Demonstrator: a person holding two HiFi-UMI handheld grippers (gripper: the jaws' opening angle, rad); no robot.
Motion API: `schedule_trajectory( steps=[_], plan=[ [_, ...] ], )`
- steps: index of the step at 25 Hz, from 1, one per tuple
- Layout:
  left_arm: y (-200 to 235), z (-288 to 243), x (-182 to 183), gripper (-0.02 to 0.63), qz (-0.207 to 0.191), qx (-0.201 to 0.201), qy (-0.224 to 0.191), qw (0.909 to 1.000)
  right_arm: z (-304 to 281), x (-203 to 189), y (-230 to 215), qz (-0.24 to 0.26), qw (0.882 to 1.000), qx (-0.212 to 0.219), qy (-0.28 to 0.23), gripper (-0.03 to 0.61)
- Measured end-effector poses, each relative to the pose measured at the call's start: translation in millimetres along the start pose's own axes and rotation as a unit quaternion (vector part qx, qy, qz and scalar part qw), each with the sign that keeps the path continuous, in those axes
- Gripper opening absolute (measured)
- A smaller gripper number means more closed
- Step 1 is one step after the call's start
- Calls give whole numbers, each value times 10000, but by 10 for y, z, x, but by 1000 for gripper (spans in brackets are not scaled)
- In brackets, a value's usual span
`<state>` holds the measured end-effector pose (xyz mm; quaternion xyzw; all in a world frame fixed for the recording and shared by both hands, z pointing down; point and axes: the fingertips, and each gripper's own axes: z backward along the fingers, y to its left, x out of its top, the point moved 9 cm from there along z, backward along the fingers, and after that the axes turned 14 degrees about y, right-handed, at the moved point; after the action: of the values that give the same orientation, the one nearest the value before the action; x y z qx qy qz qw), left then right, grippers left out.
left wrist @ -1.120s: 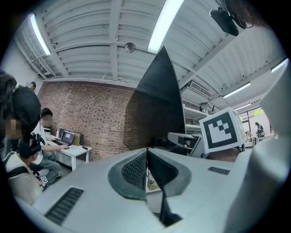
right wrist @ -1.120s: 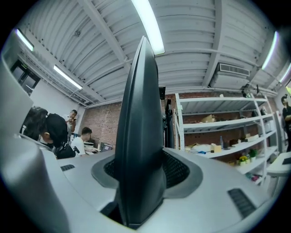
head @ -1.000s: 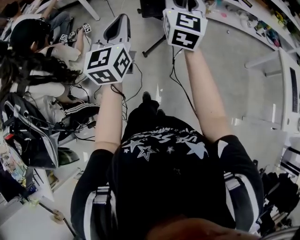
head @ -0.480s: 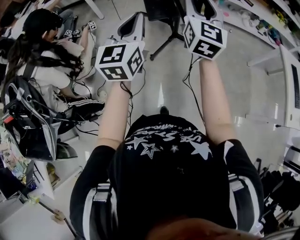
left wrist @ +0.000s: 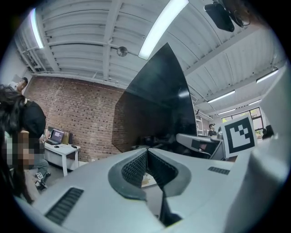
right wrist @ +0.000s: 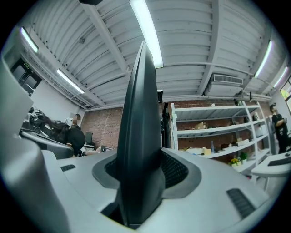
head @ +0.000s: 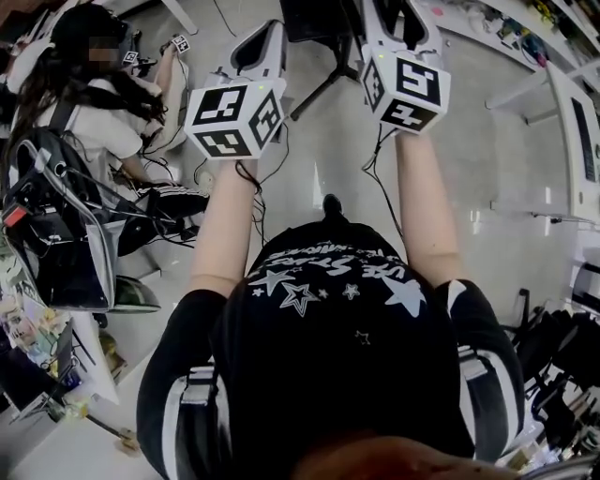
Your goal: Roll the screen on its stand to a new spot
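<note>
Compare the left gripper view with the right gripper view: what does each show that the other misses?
Only the left gripper view shows the screen's broad dark face, the left gripper with its jaws together on nothing, a marker cube at the right, and a desk by the wall.

Only the right gripper view shows the screen edge-on, clamped in the right gripper, with shelves behind.

Both show the screen, a brick wall and ceiling lights.

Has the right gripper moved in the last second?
Yes. In the head view the right gripper has shifted down the picture and rightward against the white desk.
</note>
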<state>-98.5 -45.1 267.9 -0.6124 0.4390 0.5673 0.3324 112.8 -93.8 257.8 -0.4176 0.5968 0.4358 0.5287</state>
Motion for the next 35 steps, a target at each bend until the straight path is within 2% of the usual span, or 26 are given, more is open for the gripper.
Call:
schedule_trajectory(
  steps=[11, 16, 27, 35],
  plan=[
    [-178, 789, -147, 14, 24, -307, -34, 9995, 940, -15, 329, -33, 9999, -117, -110, 201],
    [-322, 1071, -212, 14, 12, -338, -33, 9994, 1247, -49, 215, -126, 9996, -172, -159, 201],
    [-444, 1511, -478, 14, 245, -451, 87, 9986, 1726, -77, 257, -115, 9992, -290, -258, 200],
    [-501, 1638, -561, 14, 363, -503, 144, 9980, 1711, -10, 282, -61, 9993, -350, -83, 201]
  ],
)
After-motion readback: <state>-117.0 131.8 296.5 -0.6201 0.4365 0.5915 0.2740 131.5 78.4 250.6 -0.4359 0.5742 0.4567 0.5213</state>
